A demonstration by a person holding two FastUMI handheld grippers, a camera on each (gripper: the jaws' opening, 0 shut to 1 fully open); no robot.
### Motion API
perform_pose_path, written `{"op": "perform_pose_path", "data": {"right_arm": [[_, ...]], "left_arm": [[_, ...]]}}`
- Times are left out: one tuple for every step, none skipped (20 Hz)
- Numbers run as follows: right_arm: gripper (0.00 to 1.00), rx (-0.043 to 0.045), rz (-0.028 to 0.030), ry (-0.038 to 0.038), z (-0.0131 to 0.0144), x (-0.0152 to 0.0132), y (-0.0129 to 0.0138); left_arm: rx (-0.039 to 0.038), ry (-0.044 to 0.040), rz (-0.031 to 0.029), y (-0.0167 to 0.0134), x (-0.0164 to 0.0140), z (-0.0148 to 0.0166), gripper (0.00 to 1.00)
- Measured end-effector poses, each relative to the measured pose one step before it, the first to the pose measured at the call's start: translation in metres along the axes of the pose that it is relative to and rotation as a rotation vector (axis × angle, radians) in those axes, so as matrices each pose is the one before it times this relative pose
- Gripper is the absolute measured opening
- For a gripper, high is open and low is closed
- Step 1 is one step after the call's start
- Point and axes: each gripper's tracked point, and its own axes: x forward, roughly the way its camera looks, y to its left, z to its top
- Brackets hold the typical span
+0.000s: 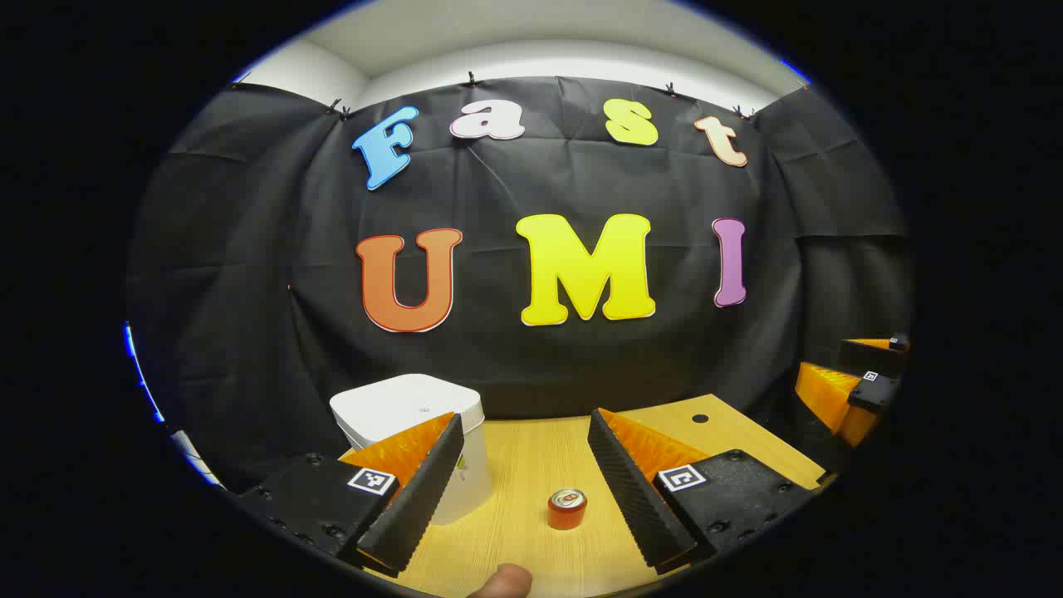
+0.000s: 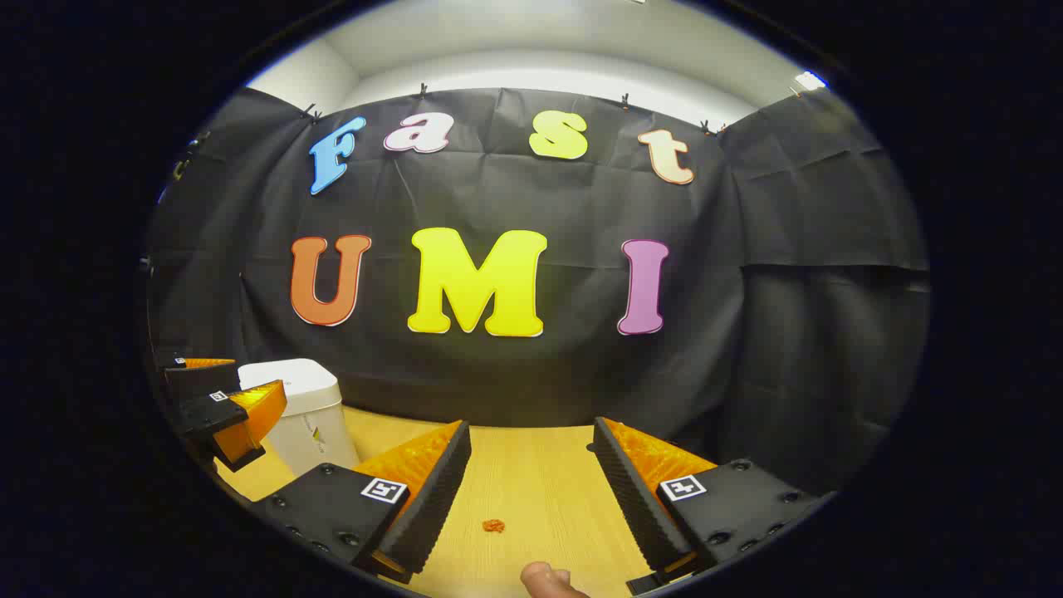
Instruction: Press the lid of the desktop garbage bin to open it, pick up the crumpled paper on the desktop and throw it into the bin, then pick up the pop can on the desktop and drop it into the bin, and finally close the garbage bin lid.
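Observation:
A white desktop garbage bin [image 1: 415, 415] stands on the wooden desk with its lid down, partly behind my left finger. A red pop can [image 1: 567, 508] stands upright on the desk between the fingers of my left gripper [image 1: 531, 540], which is open and well above it. In the right gripper view, a small orange crumpled paper [image 2: 493, 525] lies on the desk between the fingers of my open right gripper [image 2: 527, 556]. The bin [image 2: 303, 407] sits at the far left there, behind the left gripper [image 2: 217, 415]. The right gripper [image 1: 855, 390] shows at the right edge of the left gripper view.
The wooden desk [image 1: 531, 457] runs back to the black cloth wall. A small dark hole [image 1: 700, 419] marks its far right part. A fingertip [image 1: 502, 581] shows at the bottom of the left gripper view, and another fingertip [image 2: 548, 577] in the right gripper view.

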Motion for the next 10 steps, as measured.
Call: {"op": "perform_pose_path", "data": {"right_arm": [[0.94,0.00110,-0.00017,-0.00435,-0.00035,0.00349,-0.00193],[0.94,-0.00043,-0.00443,0.00237,-0.00088,0.00247,-0.00182],[0.94,-0.00199,-0.00105,0.00888,-0.00302,0.00106,-0.00134],[0.94,0.00243,0.00318,0.00565,-0.00060,0.00043,0.00047],[0.94,0.00104,-0.00101,-0.00107,0.00099,0.00236,-0.00045],[0.94,-0.00281,0.00568,-0.00431,0.00194,0.00185,0.00009],[0.94,-0.00926,0.00009,-0.00004,-0.00129,0.00240,0.00125],[0.94,-0.00718,0.00386,0.00279,-0.00077,0.00219,0.00004],[0.94,-0.00028,0.01102,0.00512,-0.00194,0.00105,0.00354],[0.94,-0.00086,0.00220,0.00488,-0.00112,0.00114,0.00048]], "left_arm": [[0.00052,-0.01000,-0.00068,0.00020,0.00179,0.00196,0.99],[-0.00016,-0.00496,-0.00030,-0.00102,0.00303,0.00102,0.99],[0.00076,0.00716,0.00176,-0.00039,0.00270,-0.00072,0.98],[-0.00383,0.00510,-0.00433,-0.00061,0.00073,-0.00240,0.98],[-0.00162,0.00559,-0.00086,-0.00122,0.00159,-0.00104,0.99],[0.00052,0.00269,-0.00079,-0.00137,0.00134,-0.00167,0.99],[0.00058,0.00503,-0.00274,-0.00158,0.00202,-0.00014,0.99],[-0.00085,0.00555,-0.00378,-0.00235,0.00140,-0.00184,0.99],[-0.00050,-0.00136,-0.00248,-0.00094,0.00122,-0.00041,0.99],[0.00195,0.00015,-0.00068,-0.00095,0.00122,0.00043,0.99]]}}
